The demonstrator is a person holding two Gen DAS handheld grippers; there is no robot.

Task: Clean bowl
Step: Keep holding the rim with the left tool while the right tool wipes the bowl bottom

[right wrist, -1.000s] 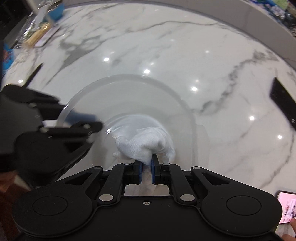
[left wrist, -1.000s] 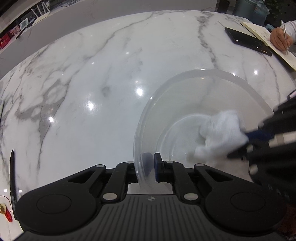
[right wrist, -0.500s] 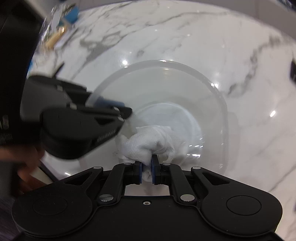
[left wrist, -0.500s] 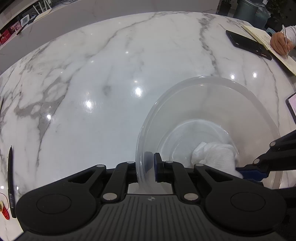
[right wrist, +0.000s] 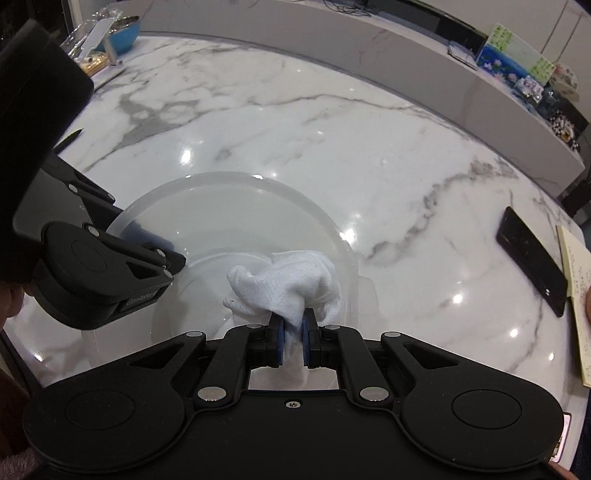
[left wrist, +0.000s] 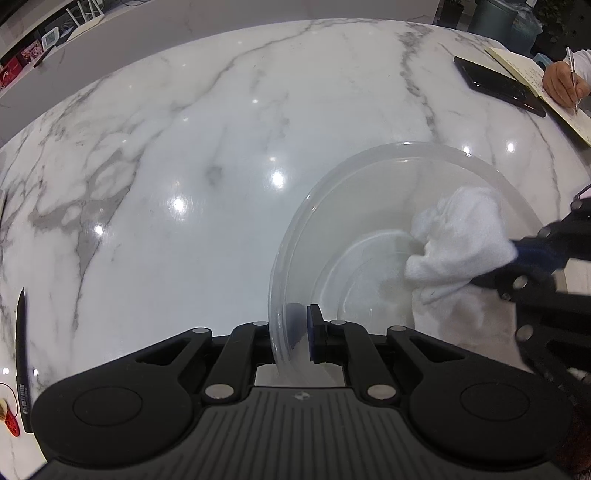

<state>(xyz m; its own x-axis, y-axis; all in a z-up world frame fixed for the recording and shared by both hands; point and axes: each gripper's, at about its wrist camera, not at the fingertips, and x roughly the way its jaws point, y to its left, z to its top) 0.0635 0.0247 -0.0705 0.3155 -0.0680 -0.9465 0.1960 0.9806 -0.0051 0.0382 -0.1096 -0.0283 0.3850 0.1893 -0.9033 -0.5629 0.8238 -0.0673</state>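
Observation:
A clear plastic bowl (left wrist: 373, 192) stands on the white marble table (left wrist: 184, 147). My left gripper (left wrist: 300, 332) is shut on the bowl's near rim, one finger inside and one outside. My right gripper (right wrist: 291, 341) is shut on a crumpled white cloth (right wrist: 291, 280) and holds it inside the bowl (right wrist: 229, 206) against the right inner wall. In the left wrist view the cloth (left wrist: 458, 240) sits at the bowl's right side with the right gripper (left wrist: 535, 254) behind it. The left gripper (right wrist: 147, 240) shows at the bowl's left rim in the right wrist view.
A black phone (left wrist: 498, 86) and an open notebook (left wrist: 532, 77) lie at the far right, where a person's hand (left wrist: 563, 83) writes with a pen. A black pen (left wrist: 21, 362) lies at the left edge. A blue bowl (right wrist: 122, 31) and clutter stand at the far left.
The right gripper has swept the cloth from the bowl's bottom near side up and over to the right inner wall. The left gripper keeps its hold on the rim.

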